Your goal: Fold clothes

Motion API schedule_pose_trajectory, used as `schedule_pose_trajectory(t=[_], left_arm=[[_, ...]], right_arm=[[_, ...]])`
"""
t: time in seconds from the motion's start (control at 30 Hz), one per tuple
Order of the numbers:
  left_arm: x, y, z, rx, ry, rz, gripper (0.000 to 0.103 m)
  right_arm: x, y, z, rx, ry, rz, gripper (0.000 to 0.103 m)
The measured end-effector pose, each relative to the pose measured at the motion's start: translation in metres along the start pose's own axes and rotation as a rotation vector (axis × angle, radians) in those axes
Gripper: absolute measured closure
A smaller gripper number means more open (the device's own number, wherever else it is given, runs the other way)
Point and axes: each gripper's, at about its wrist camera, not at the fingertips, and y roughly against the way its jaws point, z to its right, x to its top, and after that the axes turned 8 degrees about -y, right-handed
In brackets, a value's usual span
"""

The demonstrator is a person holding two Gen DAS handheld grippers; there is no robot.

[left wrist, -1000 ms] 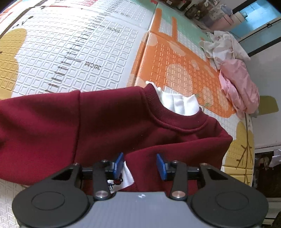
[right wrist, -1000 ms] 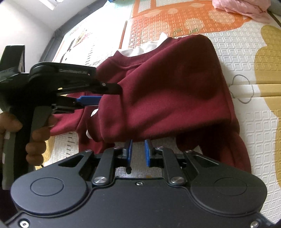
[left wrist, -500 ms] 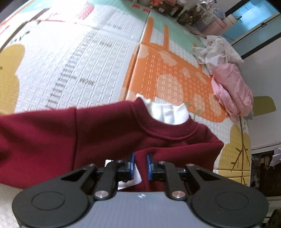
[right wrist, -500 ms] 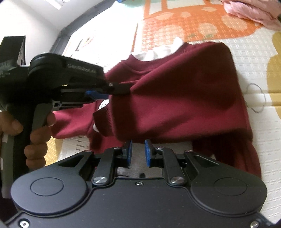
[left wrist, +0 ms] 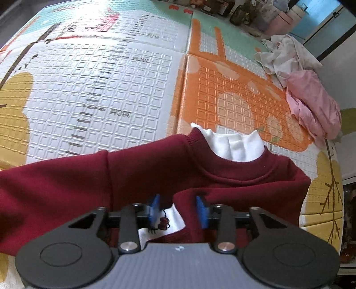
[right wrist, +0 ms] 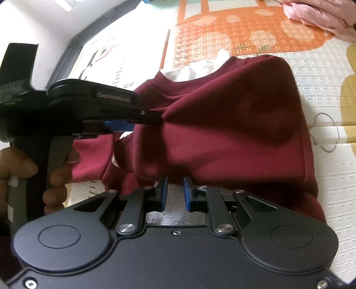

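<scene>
A dark red sweatshirt (left wrist: 155,169) with a white collar (left wrist: 235,144) lies partly folded on the play mat; it also shows in the right wrist view (right wrist: 222,124). My left gripper (left wrist: 178,210) is open, its blue pads either side of the folded hem edge with the white label. In the right wrist view the left gripper (right wrist: 133,120) sits at the folded edge. My right gripper (right wrist: 174,191) has its blue pads a small gap apart at the sweatshirt's near edge, with no cloth visibly between them.
The patterned foam mat (left wrist: 111,89) stretches ahead. A pile of pink (left wrist: 311,106) and white (left wrist: 287,51) clothes lies at the far right. Bottles and containers (left wrist: 255,13) stand along the back edge. A wall and doorway are on the right.
My left gripper closed on the hem half a second ago and has now opened again, letting the fold rest. The right gripper stays at the near edge.
</scene>
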Motion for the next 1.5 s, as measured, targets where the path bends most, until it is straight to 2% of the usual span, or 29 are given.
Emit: schedule_pose_trajectory(t=[0.17, 0.33, 0.5, 0.63, 0.8, 0.87, 1.13, 1.27, 1.5], left_arm=[[0.003, 0.026, -0.005, -0.015, 0.026, 0.066, 0.058], [0.003, 0.048, 0.006, -0.074, -0.001, 0.113, 0.057], [-0.011, 0.047, 0.031, -0.184, -0.068, 0.076, 0.056], [-0.024, 0.027, 0.043, -0.207, -0.093, 0.016, 0.056], [-0.036, 0.003, 0.04, -0.145, -0.08, -0.042, 0.06], [-0.039, -0.003, 0.033, -0.111, -0.058, -0.061, 0.07], [-0.04, -0.007, 0.009, -0.08, 0.007, -0.084, 0.091], [-0.041, -0.007, 0.004, -0.071, 0.012, -0.081, 0.095], [-0.042, -0.008, 0.0, -0.081, 0.013, -0.083, 0.095]], right_arm=[[0.01, 0.026, 0.01, 0.014, -0.021, 0.074, 0.089], [0.033, 0.053, 0.023, -0.002, -0.048, 0.155, 0.089], [0.06, 0.056, 0.043, -0.064, -0.088, 0.185, 0.089], [0.071, 0.047, 0.057, -0.11, -0.102, 0.184, 0.09], [0.081, 0.033, 0.065, -0.142, -0.103, 0.186, 0.09], [0.084, 0.027, 0.065, -0.146, -0.106, 0.177, 0.09], [0.095, 0.0, 0.064, -0.188, -0.089, 0.139, 0.09], [0.099, -0.013, 0.067, -0.207, -0.085, 0.111, 0.092], [0.106, -0.027, 0.065, -0.245, -0.052, 0.064, 0.093]])
